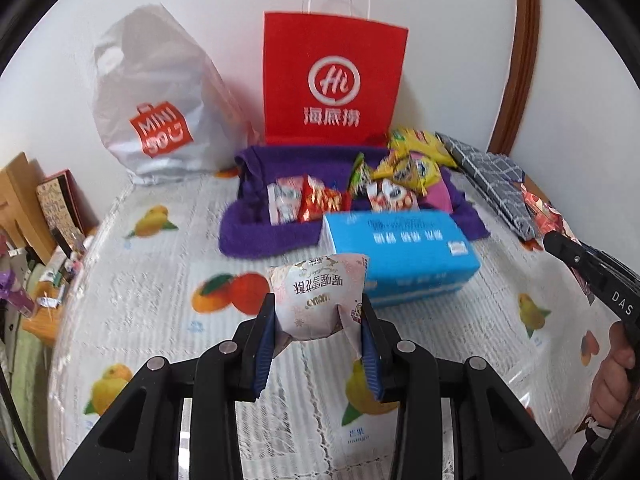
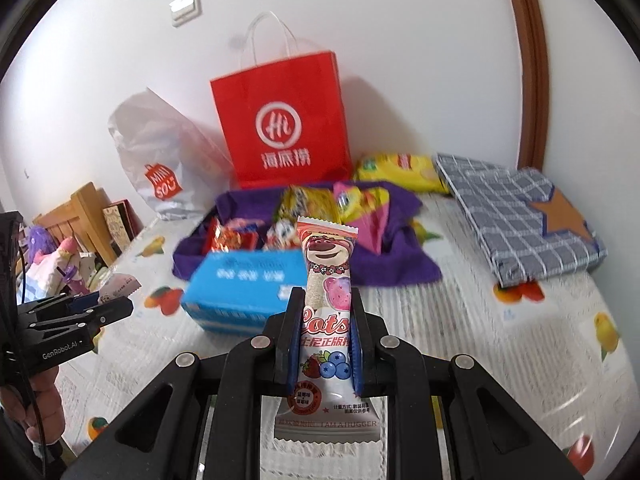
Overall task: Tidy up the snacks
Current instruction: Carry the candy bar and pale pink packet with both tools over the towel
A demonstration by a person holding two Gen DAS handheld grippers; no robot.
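Two handheld claws hover above a tabletop (image 1: 132, 292) covered in a fruit-print lace cloth, each carrying one snack. The left claw (image 1: 318, 334) is closed on a puffy white pastry packet (image 1: 318, 300), its blue pads pinching the crimped lower end so the bulk stands clear above the fingers. The right claw (image 2: 325, 338) is clamped tight on a slim bear-print bar (image 2: 326, 280), gripped across its middle so it stays upright.

Ahead of both lies a purple cloth (image 2: 396, 264), spread like a shallow nest and already holding a heap of red, yellow and pink snack packets (image 1: 320, 202), which looks to be the collecting spot. A blue tissue pack (image 1: 404, 260) sits just in front of it, so the claws likely need to carry over it. Behind stand a red paper bag (image 1: 334, 80) and a white plastic bag (image 1: 156, 108), against the wall.
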